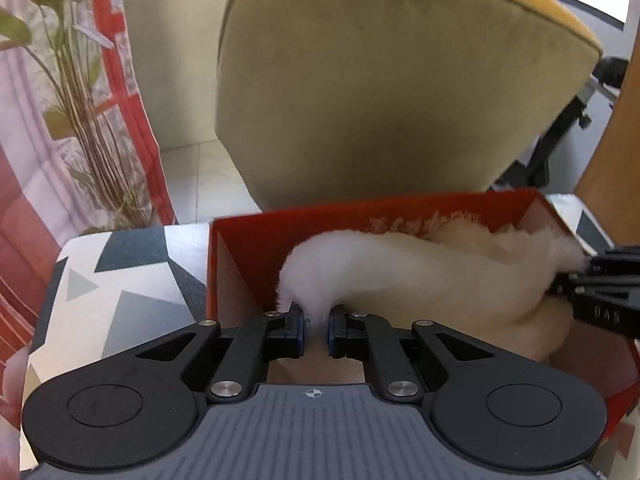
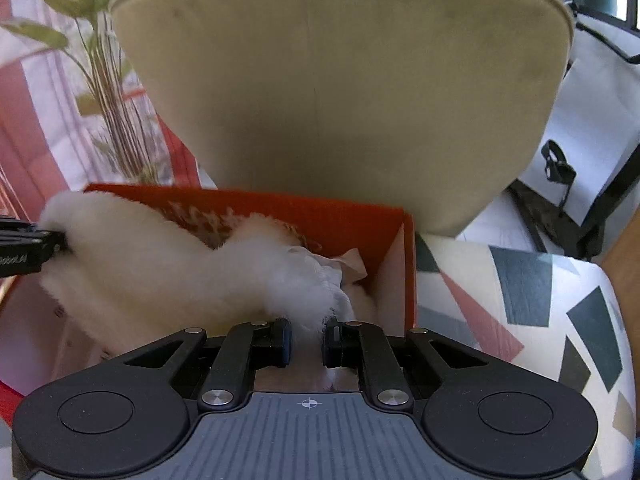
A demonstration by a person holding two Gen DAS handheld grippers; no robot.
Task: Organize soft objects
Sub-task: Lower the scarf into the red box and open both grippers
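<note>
A white fluffy cloth (image 1: 400,272) stretches across the inside of an open orange-red box (image 1: 248,240). My left gripper (image 1: 316,330) is shut on the cloth's left end, which bulges up between the pads. The right gripper (image 1: 588,270) enters at the right edge, pinching the other end. In the right wrist view the right gripper (image 2: 308,340) is shut on the fluffy cloth (image 2: 160,268) over the box (image 2: 360,216). There the left gripper (image 2: 52,246) clamps the far end at the left edge. The cloth sags into the box between the two grips.
The box rests on a chair seat with a geometric-pattern cushion (image 1: 120,280) (image 2: 520,300). The beige chair back (image 1: 380,100) rises right behind it. Crumpled paper (image 2: 352,264) lies in the box's right corner. A plant (image 1: 92,140) stands left, a white bag (image 2: 592,120) right.
</note>
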